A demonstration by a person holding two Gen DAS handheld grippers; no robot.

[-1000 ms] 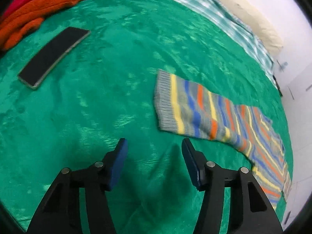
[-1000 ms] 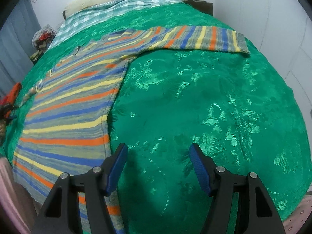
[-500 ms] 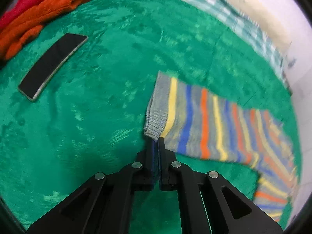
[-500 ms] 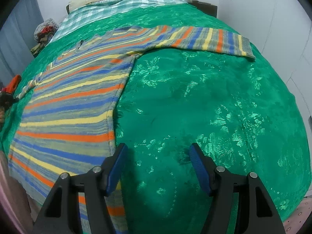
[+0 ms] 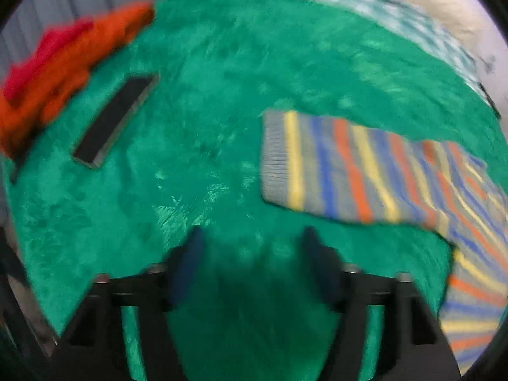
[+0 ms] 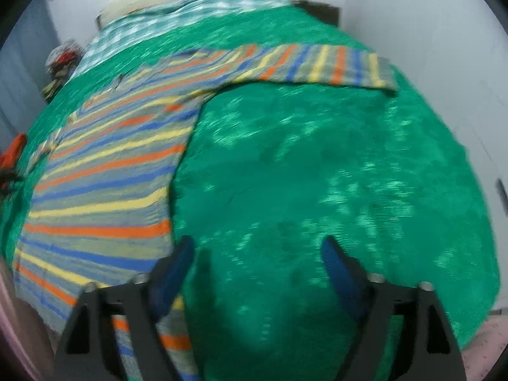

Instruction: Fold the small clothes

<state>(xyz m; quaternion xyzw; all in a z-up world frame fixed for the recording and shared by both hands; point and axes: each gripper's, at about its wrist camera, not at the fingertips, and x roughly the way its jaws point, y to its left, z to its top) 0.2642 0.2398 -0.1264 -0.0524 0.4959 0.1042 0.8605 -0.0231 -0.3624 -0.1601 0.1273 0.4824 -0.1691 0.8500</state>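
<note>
A striped sweater in grey, yellow, blue and orange lies flat on a green blanket. In the left wrist view one sleeve (image 5: 343, 171) stretches from the centre right, cuff toward the middle. My left gripper (image 5: 254, 247) is open and empty, just short of the cuff. In the right wrist view the sweater's body (image 6: 108, 190) fills the left side and the other sleeve (image 6: 324, 63) runs to the upper right. My right gripper (image 6: 257, 254) is open and empty, its left finger over the body's lower side edge.
A black phone (image 5: 114, 123) and a pile of orange and red clothes (image 5: 63, 63) lie on the green blanket (image 5: 206, 79) at the left. A checked sheet (image 6: 190, 12) and pillow lie at the bed's head. White walls stand close on the right.
My left gripper was open, shut at the sleeve cuff half a second ago, and is now open again and drawn back. The sleeve lies flat. The right gripper shifted slightly.
</note>
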